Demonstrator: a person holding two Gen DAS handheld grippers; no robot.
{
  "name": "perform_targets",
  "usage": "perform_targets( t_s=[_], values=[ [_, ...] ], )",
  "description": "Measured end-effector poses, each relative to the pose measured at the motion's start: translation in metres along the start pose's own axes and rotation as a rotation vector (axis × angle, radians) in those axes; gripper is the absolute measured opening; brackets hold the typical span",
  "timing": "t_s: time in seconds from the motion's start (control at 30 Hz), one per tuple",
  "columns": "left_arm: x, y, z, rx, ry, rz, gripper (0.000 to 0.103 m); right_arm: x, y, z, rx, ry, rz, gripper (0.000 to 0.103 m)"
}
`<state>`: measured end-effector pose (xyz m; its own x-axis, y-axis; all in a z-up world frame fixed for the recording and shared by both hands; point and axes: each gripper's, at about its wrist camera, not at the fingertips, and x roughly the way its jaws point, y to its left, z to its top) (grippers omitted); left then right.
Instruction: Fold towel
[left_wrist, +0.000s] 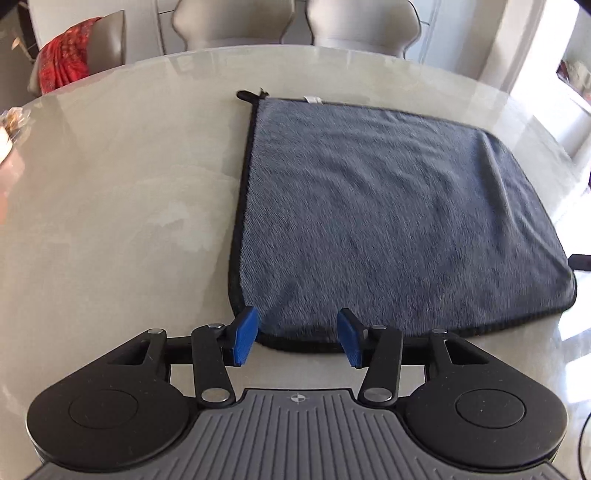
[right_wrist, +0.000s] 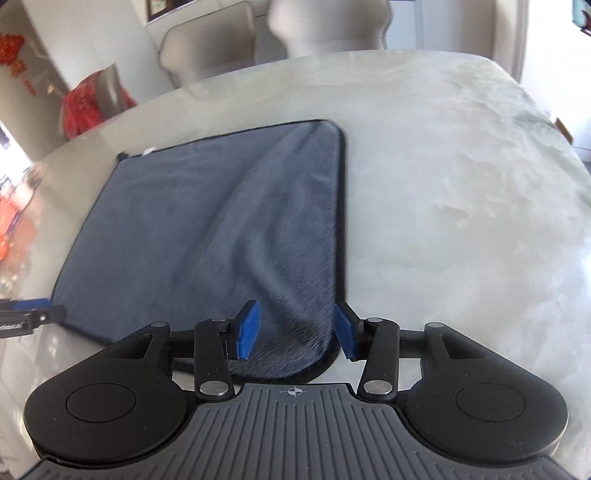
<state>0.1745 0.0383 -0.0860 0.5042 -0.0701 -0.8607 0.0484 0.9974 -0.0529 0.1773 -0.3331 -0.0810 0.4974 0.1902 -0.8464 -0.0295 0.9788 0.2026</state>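
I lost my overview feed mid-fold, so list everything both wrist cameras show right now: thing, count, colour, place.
towel: one, grey-blue with black edging, spread flat on the table, not yet folded; a slight ridge runs towards its near right corner
tag: one, white, on the towel's far edge
table: one, pale glossy marble look, under the towel
chairs: at least three, beige, along the table's far side
red cloth: one, red patterned, draped on the far-left chair
left gripper: one, black with blue pads, open over the towel's near left corner
right gripper: one, black with blue pads, open over the towel's near right corner
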Motion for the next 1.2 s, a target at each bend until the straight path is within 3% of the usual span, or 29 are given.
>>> perform_targets(
  t_s=[0.07, 0.17, 0.23, 0.33, 0.37, 0.4, 0.47, 0.8, 0.97, 1.03, 1.2],
  values=[
    [0.002, 0.000, 0.004, 0.010, -0.003, 0.007, 0.051, 0.004, -0.002, 0.002, 0.009, 0.014, -0.047, 0.045],
    [0.005, 0.000, 0.005, 0.006, 0.010, 0.008, 0.051, 0.009, -0.003, 0.001, 0.056, 0.036, -0.007, 0.043],
    [0.006, 0.000, 0.004, 0.008, 0.014, 0.005, 0.053, 0.010, 0.003, -0.001, 0.004, 0.034, -0.032, 0.040],
    [0.007, -0.003, 0.002, 0.032, 0.011, 0.003, 0.058, 0.010, 0.012, -0.006, -0.059, 0.025, -0.085, 0.029],
    [0.007, -0.004, 0.002, 0.038, 0.011, 0.003, 0.059, 0.010, 0.013, -0.007, -0.059, 0.020, -0.084, 0.017],
    [0.007, -0.005, 0.002, 0.043, 0.011, 0.004, 0.060, 0.010, 0.013, -0.008, -0.050, 0.018, -0.072, 0.011],
    [0.008, -0.006, 0.002, 0.054, 0.012, 0.007, 0.062, 0.009, 0.012, -0.009, -0.036, 0.017, -0.065, 0.009],
    [0.008, -0.009, -0.001, 0.089, 0.016, 0.011, 0.062, -0.002, 0.007, -0.016, -0.028, 0.044, -0.136, 0.012],
    [0.006, -0.009, -0.004, 0.096, 0.025, 0.013, 0.063, -0.010, 0.016, 0.002, -0.057, -0.037, -0.185, 0.021],
    [0.005, -0.008, -0.006, 0.093, 0.026, 0.016, 0.064, -0.009, 0.019, 0.011, -0.054, -0.075, -0.092, 0.029],
    [0.007, 0.002, -0.008, 0.037, 0.041, 0.022, 0.072, 0.027, 0.029, 0.027, -0.042, -0.082, 0.092, 0.030]
  ],
)
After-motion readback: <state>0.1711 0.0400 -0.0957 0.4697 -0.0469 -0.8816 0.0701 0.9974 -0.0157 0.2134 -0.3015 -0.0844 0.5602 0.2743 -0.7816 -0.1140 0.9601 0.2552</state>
